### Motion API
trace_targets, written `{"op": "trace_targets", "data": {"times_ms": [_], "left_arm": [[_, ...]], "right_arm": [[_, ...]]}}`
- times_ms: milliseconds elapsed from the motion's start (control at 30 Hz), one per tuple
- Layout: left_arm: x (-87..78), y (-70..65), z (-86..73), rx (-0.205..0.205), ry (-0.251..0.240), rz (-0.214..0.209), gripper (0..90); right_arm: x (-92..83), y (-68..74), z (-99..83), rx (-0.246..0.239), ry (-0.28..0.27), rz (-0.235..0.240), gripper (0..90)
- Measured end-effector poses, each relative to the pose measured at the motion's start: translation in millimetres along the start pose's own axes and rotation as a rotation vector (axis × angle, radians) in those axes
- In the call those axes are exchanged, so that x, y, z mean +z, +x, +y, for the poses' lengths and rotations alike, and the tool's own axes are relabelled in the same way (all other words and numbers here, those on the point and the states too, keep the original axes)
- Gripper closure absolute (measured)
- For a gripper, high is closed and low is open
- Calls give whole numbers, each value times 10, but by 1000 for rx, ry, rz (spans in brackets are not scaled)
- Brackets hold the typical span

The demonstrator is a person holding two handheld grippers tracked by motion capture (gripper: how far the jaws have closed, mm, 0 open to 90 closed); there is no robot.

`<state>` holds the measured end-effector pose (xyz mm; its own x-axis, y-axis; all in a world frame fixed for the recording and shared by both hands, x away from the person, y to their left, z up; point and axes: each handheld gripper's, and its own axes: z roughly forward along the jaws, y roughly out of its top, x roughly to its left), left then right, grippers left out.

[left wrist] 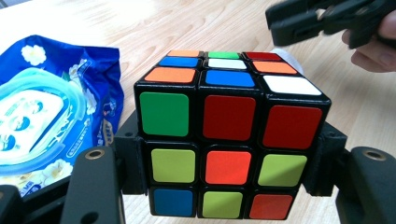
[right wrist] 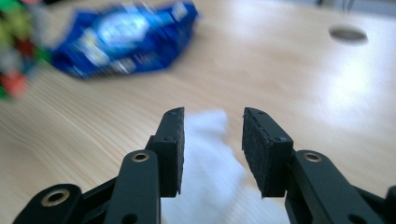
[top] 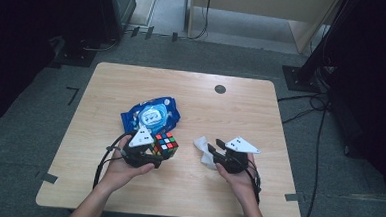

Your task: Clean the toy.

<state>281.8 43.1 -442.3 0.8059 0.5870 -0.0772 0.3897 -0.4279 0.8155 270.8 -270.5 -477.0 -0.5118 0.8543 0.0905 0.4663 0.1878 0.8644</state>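
We see the left gripper [top: 154, 154] clamped on a scrambled Rubik's cube [top: 165, 144], its two black jaws pressing the cube's left and right sides low down, as the left gripper view [left wrist: 231, 179] makes plain. The cube [left wrist: 229, 135] sits near the middle of the wooden table [top: 241, 111], slightly left of centre, and the face turned toward the gripper camera shows green, red, yellow-green, orange and blue stickers. Just beyond the cube, on the far left side, lies a blue wet-wipe pack [top: 150, 115] with a light blue lid, close to the cube; we cannot tell whether they touch.

The right gripper [top: 215, 148] is to the right of the cube, apart from it. Its jaws stand partly open with a clear gap between the pads [right wrist: 173, 140], and they grip nothing. A crumpled white tissue [top: 204, 150] lies on the table below and just past the jaws; in the right gripper view the tissue [right wrist: 210, 172] shows through the gap, loose from both pads. A dark round hole [top: 220, 89] sits at the far side of the table.
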Motion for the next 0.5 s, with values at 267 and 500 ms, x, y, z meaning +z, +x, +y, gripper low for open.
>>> {"op": "trace_targets", "data": {"times_ms": [267, 500], "left_arm": [[51, 29, -42, -11, 25, 21, 337], [40, 35, -47, -15, 20, 18, 337]], "right_arm": [[186, -28, -180, 55, 136, -10, 566], [272, -18, -280, 55, 201, -29, 588]]}}
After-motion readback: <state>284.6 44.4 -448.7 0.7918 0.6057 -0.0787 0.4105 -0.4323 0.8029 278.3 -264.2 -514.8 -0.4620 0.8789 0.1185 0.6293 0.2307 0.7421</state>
